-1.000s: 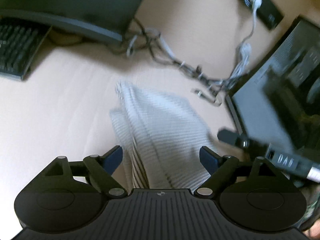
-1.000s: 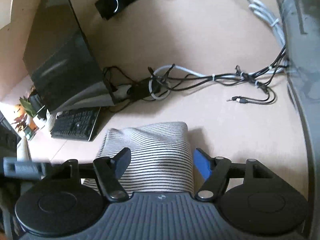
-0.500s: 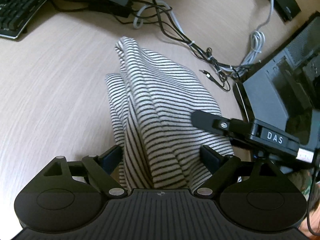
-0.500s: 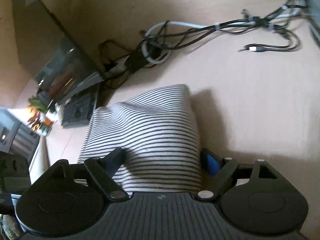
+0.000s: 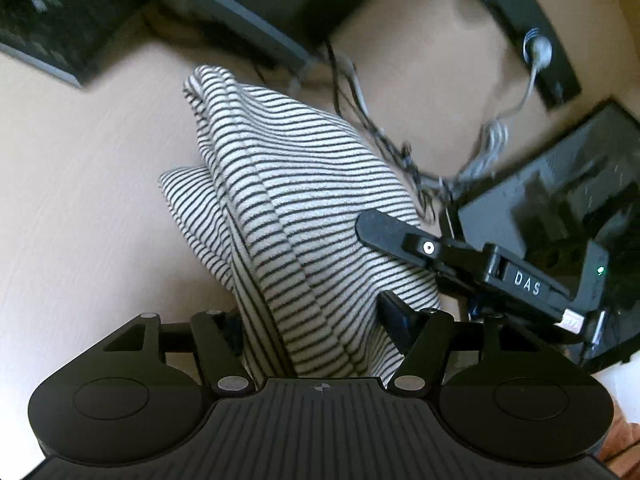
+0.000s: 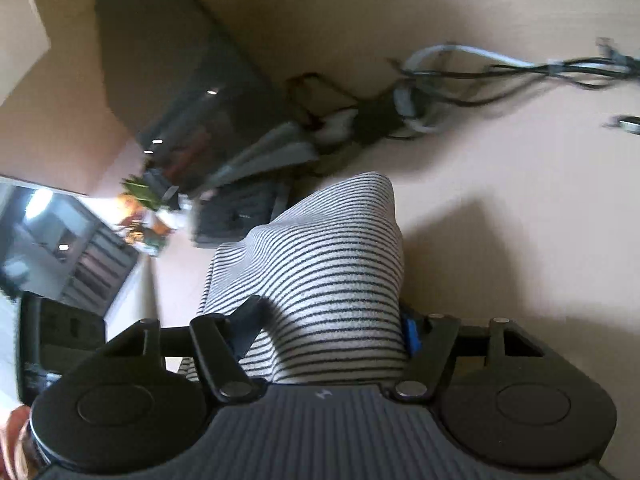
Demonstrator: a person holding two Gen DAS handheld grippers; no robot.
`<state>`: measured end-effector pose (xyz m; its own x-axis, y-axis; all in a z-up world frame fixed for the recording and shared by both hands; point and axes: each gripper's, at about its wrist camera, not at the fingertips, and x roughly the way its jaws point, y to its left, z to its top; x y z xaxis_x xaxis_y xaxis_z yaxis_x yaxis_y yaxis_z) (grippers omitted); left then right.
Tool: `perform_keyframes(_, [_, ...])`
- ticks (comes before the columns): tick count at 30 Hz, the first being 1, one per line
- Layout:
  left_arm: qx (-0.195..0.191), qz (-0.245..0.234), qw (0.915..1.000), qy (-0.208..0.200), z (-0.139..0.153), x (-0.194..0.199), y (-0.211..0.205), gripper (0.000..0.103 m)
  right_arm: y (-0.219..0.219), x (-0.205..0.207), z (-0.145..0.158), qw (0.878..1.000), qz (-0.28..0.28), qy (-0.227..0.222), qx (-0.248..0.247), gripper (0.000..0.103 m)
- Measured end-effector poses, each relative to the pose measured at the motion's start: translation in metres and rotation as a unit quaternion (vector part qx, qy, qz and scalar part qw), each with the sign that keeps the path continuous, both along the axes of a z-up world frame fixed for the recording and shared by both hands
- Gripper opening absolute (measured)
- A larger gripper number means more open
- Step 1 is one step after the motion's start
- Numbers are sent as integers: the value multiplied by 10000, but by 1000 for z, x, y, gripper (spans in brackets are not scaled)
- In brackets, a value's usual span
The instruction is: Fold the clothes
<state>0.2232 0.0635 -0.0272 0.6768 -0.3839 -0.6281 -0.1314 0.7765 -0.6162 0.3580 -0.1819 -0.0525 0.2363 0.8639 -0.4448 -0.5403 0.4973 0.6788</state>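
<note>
A white garment with thin black stripes (image 5: 304, 200) lies in a folded, bunched bundle on the pale wooden desk (image 5: 88, 184). My left gripper (image 5: 310, 308) straddles the near end of the bundle. Its jaws are closing, the cloth fills the gap between them, and both pads touch it. My right gripper (image 6: 332, 312) holds the opposite end of the garment (image 6: 328, 264). Its jaws are closing too, and the fabric humps up between the pads. One right finger (image 5: 384, 232) shows in the left wrist view, lying on the cloth.
A tangle of cables (image 6: 460, 92) lies on the desk beyond the garment. A dark monitor (image 6: 172, 92) and a keyboard (image 5: 52, 40) stand at the back. A black bar speaker (image 5: 532, 40) sits at the far right. Another dark screen (image 5: 560, 208) stands to the right.
Both grippers came forward over the garment's ends and their jaws narrowed onto it. The cloth now bunches higher between the fingers.
</note>
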Motion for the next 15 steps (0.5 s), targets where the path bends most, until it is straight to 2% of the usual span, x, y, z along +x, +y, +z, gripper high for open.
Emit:
perform_keyframes(4, [350, 265, 9989, -183, 28, -11, 37, 68, 43, 5, 13, 9987, 283, -70, 406, 67])
perform_keyframes(7, [529, 434, 9973, -261, 34, -12, 60, 68, 78, 14, 19, 9976, 486, -270, 421, 67])
perform_keyframes(10, [402, 556, 9976, -67, 11, -4, 79, 69, 108, 24, 15, 9971, 626, -410, 157, 68])
perform_keyframes(15, [99, 684, 9975, 159, -25, 10, 105, 72, 137, 34, -13, 9944, 525, -637, -667, 69])
